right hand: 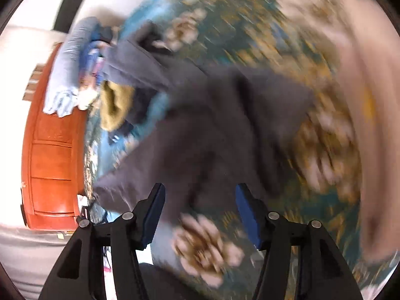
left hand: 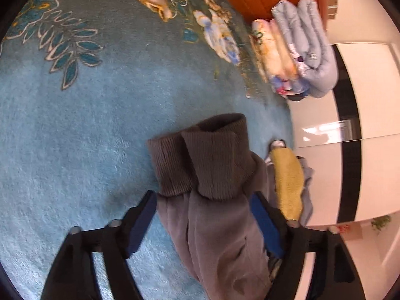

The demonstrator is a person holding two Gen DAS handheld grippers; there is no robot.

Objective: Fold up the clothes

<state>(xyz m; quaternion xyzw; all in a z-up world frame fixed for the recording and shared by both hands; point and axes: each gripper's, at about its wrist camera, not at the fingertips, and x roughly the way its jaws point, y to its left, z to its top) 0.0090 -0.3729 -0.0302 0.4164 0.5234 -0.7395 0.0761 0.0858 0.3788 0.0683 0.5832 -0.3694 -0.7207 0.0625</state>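
Now left gripper (left hand: 203, 221) fingers wide around grey garment (left hand: 212, 200); right gripper (right hand: 200, 215) fingers wide, empty, view blurred

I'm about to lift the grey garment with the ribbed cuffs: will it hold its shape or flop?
The grey garment will probably flop: its cloth already lies in soft folds between the left gripper's open jaws. The ribbed cuffs look thicker, so they may hang heavier. The plush blanket under it may cling slightly.
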